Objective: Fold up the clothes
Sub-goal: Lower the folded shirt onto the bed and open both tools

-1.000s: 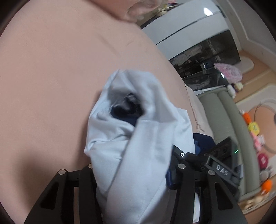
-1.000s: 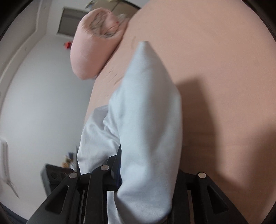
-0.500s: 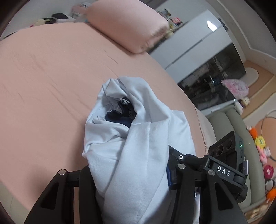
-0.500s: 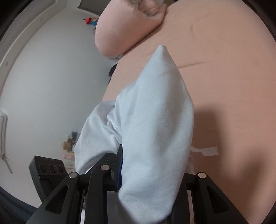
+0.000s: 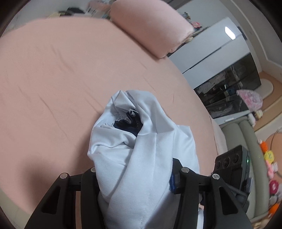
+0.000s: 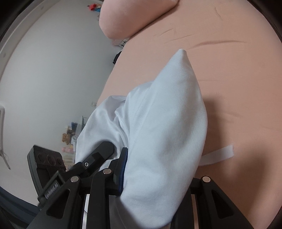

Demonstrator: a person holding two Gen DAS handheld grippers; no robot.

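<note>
A pale blue garment [image 5: 141, 158] is bunched up between the fingers of my left gripper [image 5: 135, 176], which is shut on it. A dark navy piece [image 5: 128, 123] shows inside its folds. In the right wrist view the same pale blue garment [image 6: 167, 123] rises as a pointed fold from my right gripper [image 6: 158, 174], also shut on it. The two grippers hold the cloth side by side above a pink bed sheet [image 5: 52, 88]. The right gripper's body [image 5: 232, 167] shows beside the left one. The left gripper's finger [image 6: 104, 149] presses into the cloth.
A pink pillow [image 5: 149, 28] lies at the head of the bed, also the pillow [image 6: 132, 15] in the right view. A white strip [image 6: 218, 155] lies on the sheet [image 6: 229, 70]. Beyond the bed's right edge stand a white wardrobe [image 5: 211, 44], a dark glass cabinet [image 5: 229, 88] and a grey-green sofa [image 5: 246, 141] with toys.
Both grippers have carried the garment across the bed, still shut on it. The pillow and more of the sheet have come into view, and the white strip has appeared.
</note>
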